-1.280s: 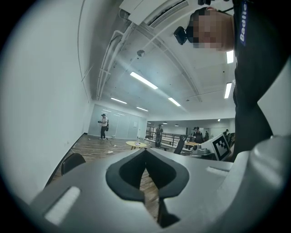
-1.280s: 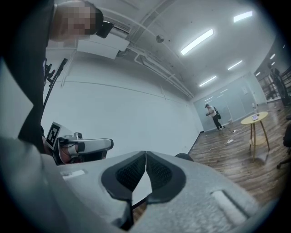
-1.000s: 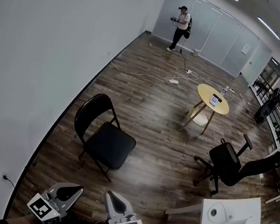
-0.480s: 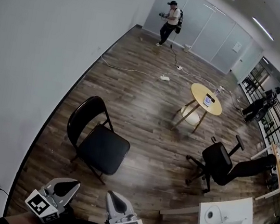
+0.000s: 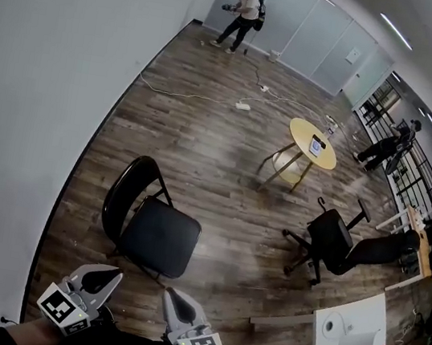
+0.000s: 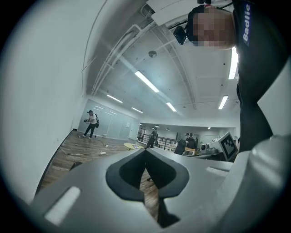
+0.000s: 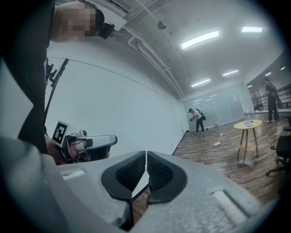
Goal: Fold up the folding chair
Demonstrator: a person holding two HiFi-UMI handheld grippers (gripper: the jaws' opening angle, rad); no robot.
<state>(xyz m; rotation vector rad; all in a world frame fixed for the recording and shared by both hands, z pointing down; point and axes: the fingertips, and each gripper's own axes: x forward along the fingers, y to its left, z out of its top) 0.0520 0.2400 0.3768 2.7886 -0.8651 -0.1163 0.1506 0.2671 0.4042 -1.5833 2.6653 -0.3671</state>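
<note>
Seems to be the approach step, with the black folding chair point(image 5: 159, 236) standing unfolded on the wood floor point(image 5: 220, 144) beside the white wall point(image 5: 35, 82), just ahead of both grippers and touched by neither. Calls next for closing in, parting the jaws and taking hold of the seat edge or backrest (seat probably has to swing up against the back). Left gripper point(image 5: 106, 275) and right gripper point(image 5: 177, 301) held low, side by side, each with jaws pressed together on nothing.
</note>
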